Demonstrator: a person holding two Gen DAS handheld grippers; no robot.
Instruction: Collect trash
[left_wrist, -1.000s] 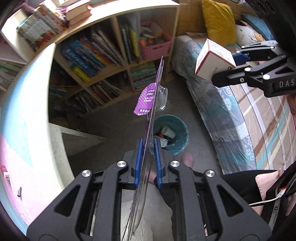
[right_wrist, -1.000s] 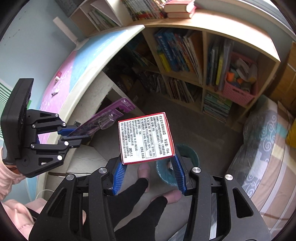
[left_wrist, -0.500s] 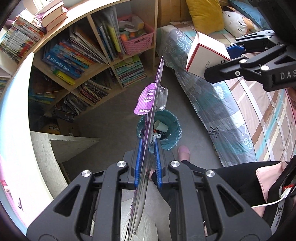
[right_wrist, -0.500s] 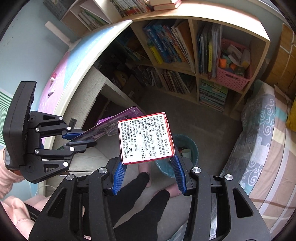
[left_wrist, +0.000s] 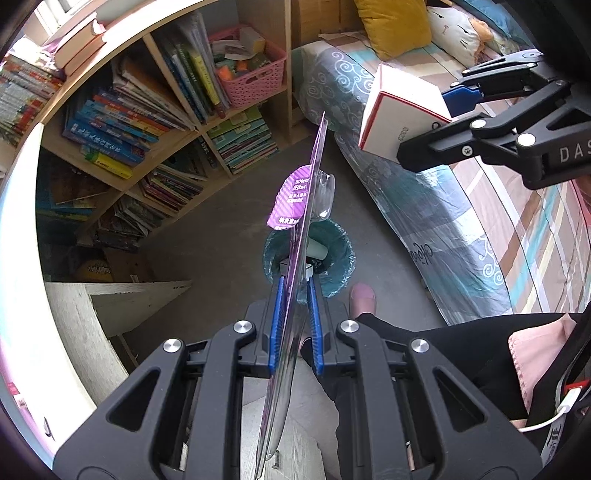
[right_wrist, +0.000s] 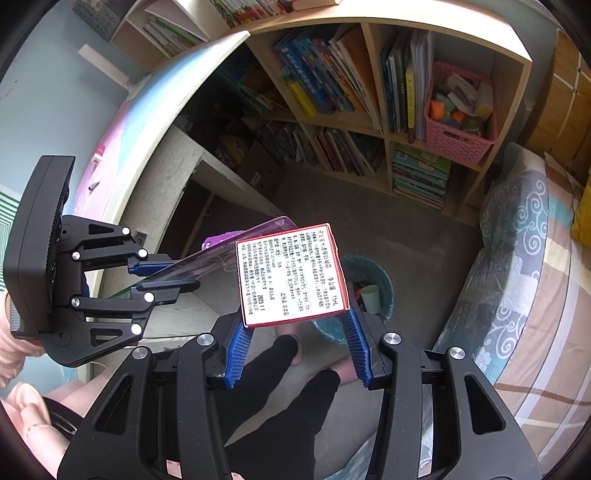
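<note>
Writing: your box (right_wrist: 291, 275) carries a panel of small black print; "15mL" and "2023 11" read, the rest too small. "DAS" shows on your right hand-held gripper (left_wrist: 456, 123).
Counts: two hand-held grippers, two trash pieces, one bin (left_wrist: 338, 258), one pink basket (right_wrist: 460, 138).
Left hand-held gripper (left_wrist: 295, 291): your blue ribbed pads are pressed together on a thin blister pack (left_wrist: 308, 206), purple card with clear plastic, edge-on, above the bin.
Right hand-held gripper (right_wrist: 295, 321): clamped on the box, white card with red edges, held in the air near the bin.
Bin: round, teal liner, on the grey floor beside the bed (left_wrist: 480, 229); a pale cup (right_wrist: 370, 297) lies inside.
</note>
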